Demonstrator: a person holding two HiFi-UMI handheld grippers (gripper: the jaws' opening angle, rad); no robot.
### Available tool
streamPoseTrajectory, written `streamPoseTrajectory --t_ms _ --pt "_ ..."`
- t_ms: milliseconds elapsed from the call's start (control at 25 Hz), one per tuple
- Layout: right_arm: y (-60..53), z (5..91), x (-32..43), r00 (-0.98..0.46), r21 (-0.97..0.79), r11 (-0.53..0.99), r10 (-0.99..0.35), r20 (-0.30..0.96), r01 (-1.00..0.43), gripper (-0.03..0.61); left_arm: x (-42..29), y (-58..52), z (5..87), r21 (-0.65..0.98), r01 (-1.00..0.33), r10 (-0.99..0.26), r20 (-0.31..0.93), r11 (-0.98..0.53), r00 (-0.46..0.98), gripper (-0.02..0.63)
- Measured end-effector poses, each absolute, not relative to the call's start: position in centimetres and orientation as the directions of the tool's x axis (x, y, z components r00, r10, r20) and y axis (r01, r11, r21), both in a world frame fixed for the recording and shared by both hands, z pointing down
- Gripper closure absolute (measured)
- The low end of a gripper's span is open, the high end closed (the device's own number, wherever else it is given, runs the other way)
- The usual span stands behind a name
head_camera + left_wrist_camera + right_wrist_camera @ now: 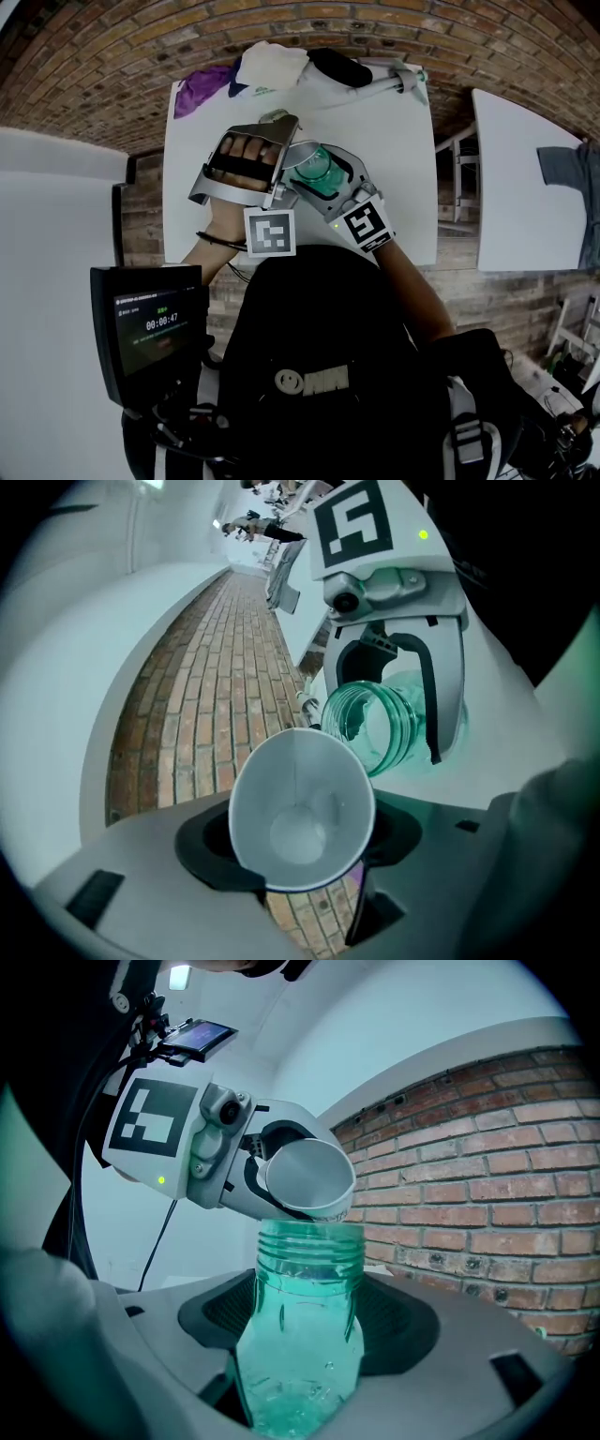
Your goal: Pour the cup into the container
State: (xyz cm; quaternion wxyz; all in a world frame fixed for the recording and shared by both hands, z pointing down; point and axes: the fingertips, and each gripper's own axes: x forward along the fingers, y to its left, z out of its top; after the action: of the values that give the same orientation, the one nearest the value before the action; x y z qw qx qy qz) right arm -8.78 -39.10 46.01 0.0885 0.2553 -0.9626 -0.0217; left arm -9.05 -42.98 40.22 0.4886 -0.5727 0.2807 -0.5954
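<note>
1. Worktop [398, 131]: flat white rectangular surface, standing on a brick floor [84, 66]. Both tools are held above its near half.

2. Right tool [305, 1335]: jaws partly spread and pinching the lower body of the container [305, 1251]. The dark ribbed pads press on it from either side.

3. Left tool [300, 841]: jaws about half spread and clamped on the sides of the cup [298, 799]. The cup is tipped steeply.

4. Container: clear green plastic jar, held upright, with a rounded body and a ridged, threaded neck. A few small clear bits lie at its bottom (too small to identify).

5. Cup: white paper, conical, with a rolled rim. In the right gripper view the rim sits directly at the container's open mouth; actual contact cannot be confirmed.
</note>
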Motion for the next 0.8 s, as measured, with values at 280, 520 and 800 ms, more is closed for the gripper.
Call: streamPoseTrajectory --t_ms 280,520,800 --pt "-39.1 46.0 -8.8 -0.855 0.088 0.869 -0.494 0.159 -0.486 0.250 -8.2 -42.8 40.0 -0.902 0.334 -0.926 0.341 -0.274 0.163 0.330" --pt "-39.0 45.9 -8.8 -0.855 0.090 0.869 -0.494 0.159 -0.486 0.250 -7.6 -43.1 39.5 -0.906 0.378 -0.945 0.273 -0.188 0.183 0.330" --pt "-39.0 45.8 -8.8 -0.855 0.089 0.869 -0.494 0.158 -0.486 0.250 -7.0 -43.4 39.4 -0.910 0.392 -0.948 0.235 -0.137 0.215 0.330"
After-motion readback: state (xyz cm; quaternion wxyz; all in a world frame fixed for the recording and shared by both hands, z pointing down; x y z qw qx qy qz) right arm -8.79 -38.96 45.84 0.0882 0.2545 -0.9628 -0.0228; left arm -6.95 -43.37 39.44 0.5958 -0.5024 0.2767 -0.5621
